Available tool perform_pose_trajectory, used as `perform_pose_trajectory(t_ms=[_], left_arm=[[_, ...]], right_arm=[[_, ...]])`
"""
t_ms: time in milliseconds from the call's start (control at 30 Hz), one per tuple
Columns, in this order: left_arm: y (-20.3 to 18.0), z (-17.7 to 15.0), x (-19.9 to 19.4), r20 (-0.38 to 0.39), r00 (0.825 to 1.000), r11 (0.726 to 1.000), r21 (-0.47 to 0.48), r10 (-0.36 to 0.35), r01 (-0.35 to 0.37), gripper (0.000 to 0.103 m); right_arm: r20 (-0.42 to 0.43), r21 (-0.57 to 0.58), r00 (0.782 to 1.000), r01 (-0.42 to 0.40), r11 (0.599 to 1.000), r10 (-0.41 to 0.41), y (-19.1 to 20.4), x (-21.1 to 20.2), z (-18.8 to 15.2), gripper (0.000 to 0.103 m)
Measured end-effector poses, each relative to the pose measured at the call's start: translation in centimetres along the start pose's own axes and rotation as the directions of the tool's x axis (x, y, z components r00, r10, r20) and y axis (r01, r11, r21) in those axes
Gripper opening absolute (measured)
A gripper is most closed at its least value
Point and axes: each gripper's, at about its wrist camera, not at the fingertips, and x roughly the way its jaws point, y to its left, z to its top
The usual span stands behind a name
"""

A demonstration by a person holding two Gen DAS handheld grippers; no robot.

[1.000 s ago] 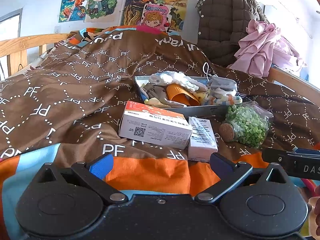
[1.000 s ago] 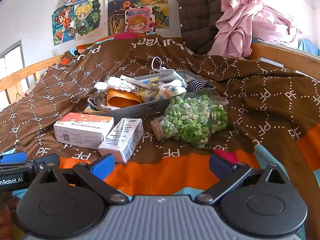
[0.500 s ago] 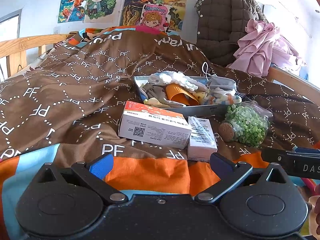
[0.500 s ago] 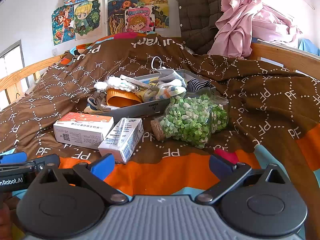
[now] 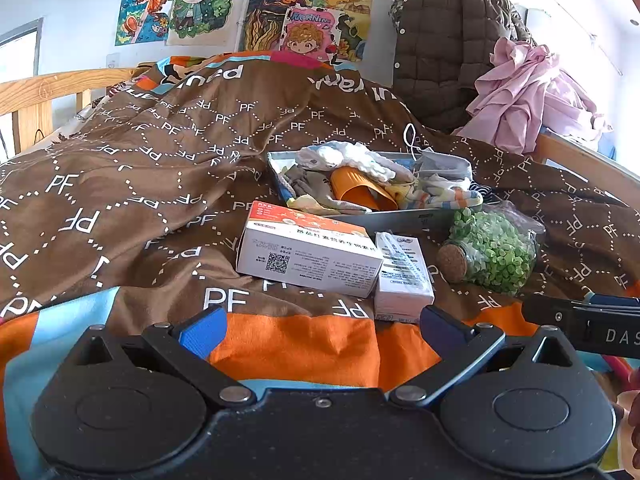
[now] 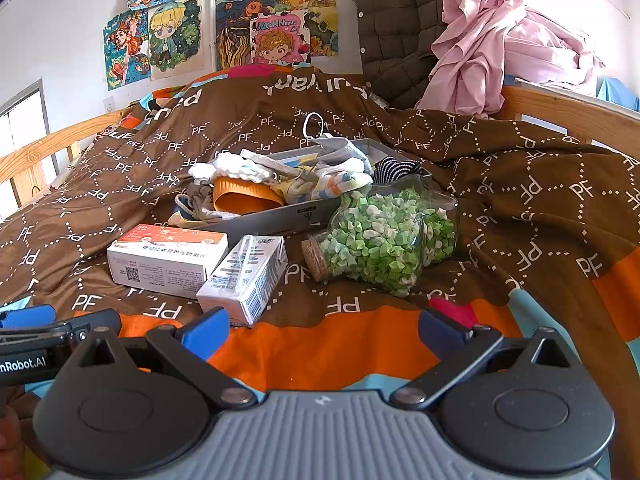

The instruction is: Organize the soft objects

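Left wrist view: left gripper (image 5: 318, 330) is spread wide, holding nothing, low over the blanket's orange band (image 5: 296, 348). The tray (image 5: 400, 218) of soft stuff sits behind two boxes.

Right wrist view: right gripper (image 6: 322, 330) is also spread and empty. The jar (image 6: 384, 240) touches the tray's (image 6: 280, 218) front edge, with bare blanket to its right.

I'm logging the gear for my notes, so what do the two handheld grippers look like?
Both share one build: black linkage arms on round black hubs, silver pivot bolts, blue fingertip pads. The left gripper has a smooth black body; the right gripper has a ribbed grey one. Seen side-on, each shows partial white lettering.
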Motion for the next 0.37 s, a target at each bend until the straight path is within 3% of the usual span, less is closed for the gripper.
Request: perform_pose_trajectory(t_ms=[367], left_arm=[[0.09,-0.15,0.08,-0.001,1.0,1.0,-0.001,-0.016,0.016,0.102]], right_arm=[[-0.006,0.003,1.0,0.003,1.0,-0.003,-0.2,0.22,-0.15,0.103]])
